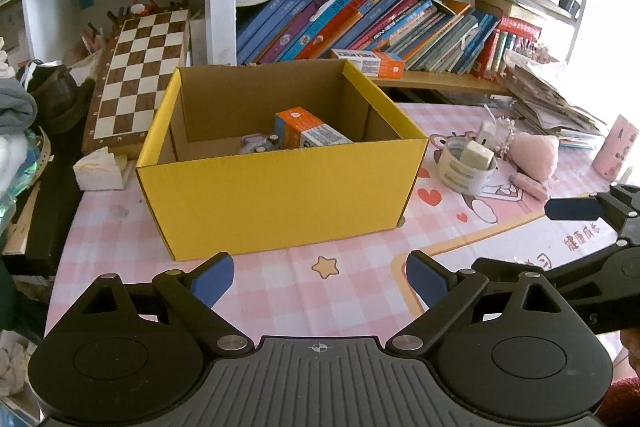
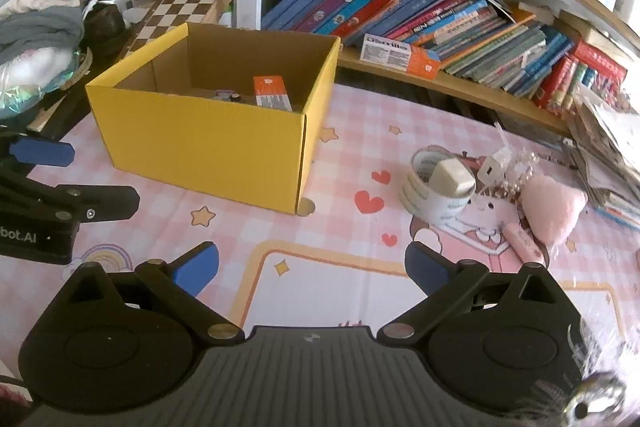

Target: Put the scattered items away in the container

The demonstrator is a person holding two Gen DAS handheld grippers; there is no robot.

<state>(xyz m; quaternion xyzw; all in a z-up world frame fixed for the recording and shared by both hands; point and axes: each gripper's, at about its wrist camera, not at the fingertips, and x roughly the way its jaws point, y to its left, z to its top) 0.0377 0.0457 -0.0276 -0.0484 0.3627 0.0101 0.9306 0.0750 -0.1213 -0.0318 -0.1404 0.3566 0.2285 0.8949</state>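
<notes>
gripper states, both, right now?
left gripper: open, holding nothing.
right gripper: open, holding nothing.

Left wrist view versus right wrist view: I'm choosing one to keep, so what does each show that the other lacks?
Only left: a tissue pack left of the box, and a pink cup at far right.
Only right: a round tab under the box's corner.
Both: yellow box holding an orange carton, tape roll, pink heart, chessboard.
</notes>
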